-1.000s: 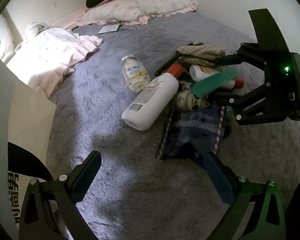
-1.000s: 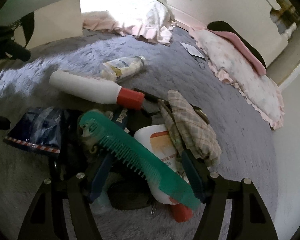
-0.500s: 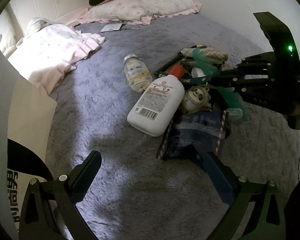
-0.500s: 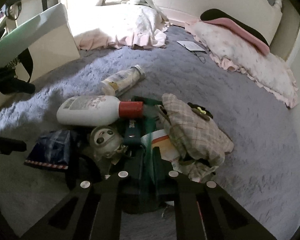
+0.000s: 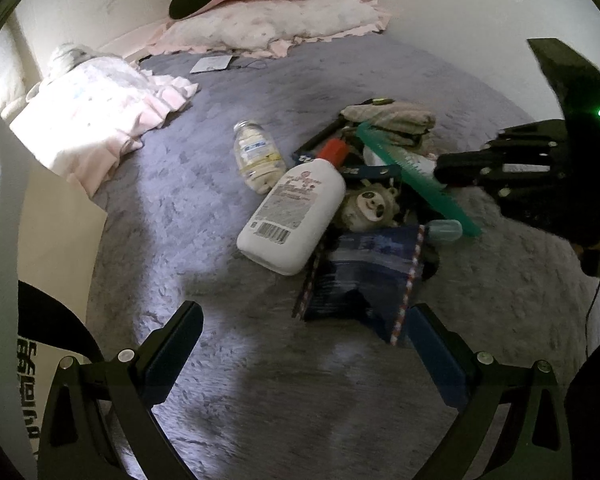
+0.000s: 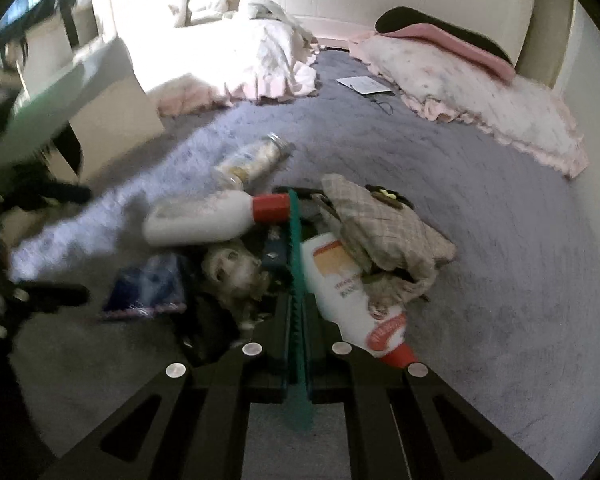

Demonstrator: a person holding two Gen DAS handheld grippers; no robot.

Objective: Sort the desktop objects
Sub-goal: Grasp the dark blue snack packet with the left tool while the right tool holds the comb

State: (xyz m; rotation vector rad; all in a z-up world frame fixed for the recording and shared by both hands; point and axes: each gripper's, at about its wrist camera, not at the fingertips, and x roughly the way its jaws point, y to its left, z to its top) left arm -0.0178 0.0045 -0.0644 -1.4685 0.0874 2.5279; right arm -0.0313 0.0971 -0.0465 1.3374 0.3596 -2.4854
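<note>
Green comb (image 6: 298, 280) clamped edge-on between my right fingers (image 6: 298, 344), teeth toward left one, far end reaching forward over red cap of white bottle (image 6: 204, 222). Just beyond fingertips: panda toy (image 6: 230, 270), second bottle (image 6: 340, 280), checked cloth (image 6: 380, 224). Lift straight, keep grip firm, teeth clear of cloth. My left fingers (image 5: 300, 344) spread wide, empty, blue packet (image 5: 360, 276) just ahead on grey bed cover (image 5: 204, 208). Dark things under pile unreadable; sorting destination unclear, paper bag (image 5: 56, 224) cut off.

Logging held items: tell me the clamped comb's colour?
Teal green comb, clearest in the left wrist view.
</note>
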